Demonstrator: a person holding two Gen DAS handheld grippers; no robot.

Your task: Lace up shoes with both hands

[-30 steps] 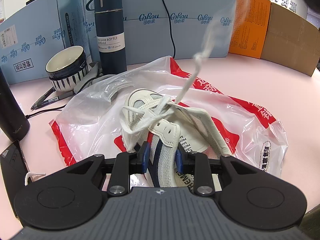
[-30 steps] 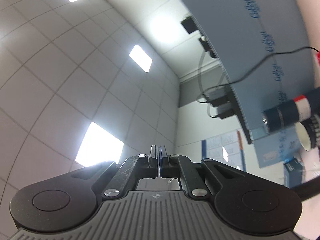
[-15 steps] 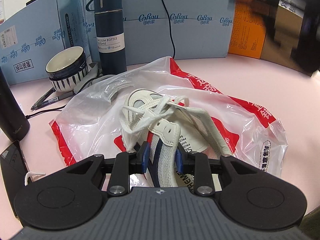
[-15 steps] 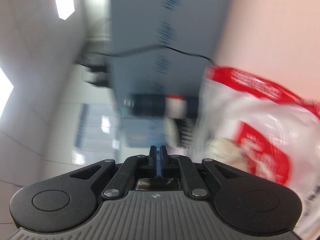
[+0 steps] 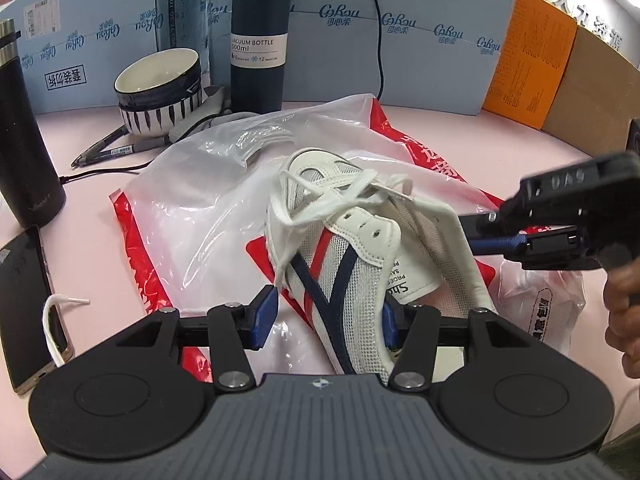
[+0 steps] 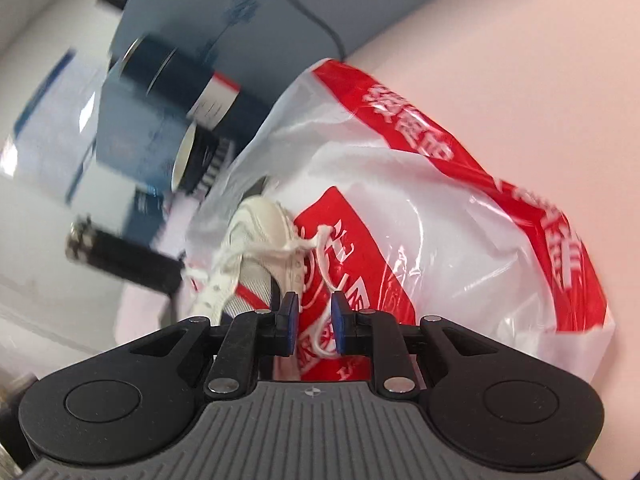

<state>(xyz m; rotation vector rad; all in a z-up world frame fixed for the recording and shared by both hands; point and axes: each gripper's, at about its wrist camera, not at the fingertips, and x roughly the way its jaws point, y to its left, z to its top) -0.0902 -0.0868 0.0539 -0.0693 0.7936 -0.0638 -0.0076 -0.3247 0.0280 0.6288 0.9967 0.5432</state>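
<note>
Left gripper: jaws opening, standing well apart astride the shoe's heel end. The left pad stands clear of the mesh side; the right pad is mostly hidden behind the shoe, so contact there cannot be confirmed. No firm hold is evident.

Shoe: lies on a red-and-white plastic bag on the pink table, toe pointing away. The lace is bunched loosely over the upper eyelets; two eyelets on the near flap appear unthreaded. One lace end trails down the left side toward the left pad.

Right gripper: jaws opening, gap narrow. A lace strand hangs in that gap; the pads do not appear to press on it. From the left camera this gripper comes in from the right with its fingertips against the shoe's collar.

Assessment: the step in hand looks like a re-grip between pulls, the lacing only partly done.

Recommendations:
- Close the left jaws on the heel again before any pull, since the bag underneath is slick and the shoe will likely slide.
- Take the strand near its tip with the right gripper, so the end can be steered into the next empty eyelet.
- Pull along the line of the eyelets, not upward, to avoid lifting the shoe.
- Keep the trailing left end clear of the left pad.
</note>
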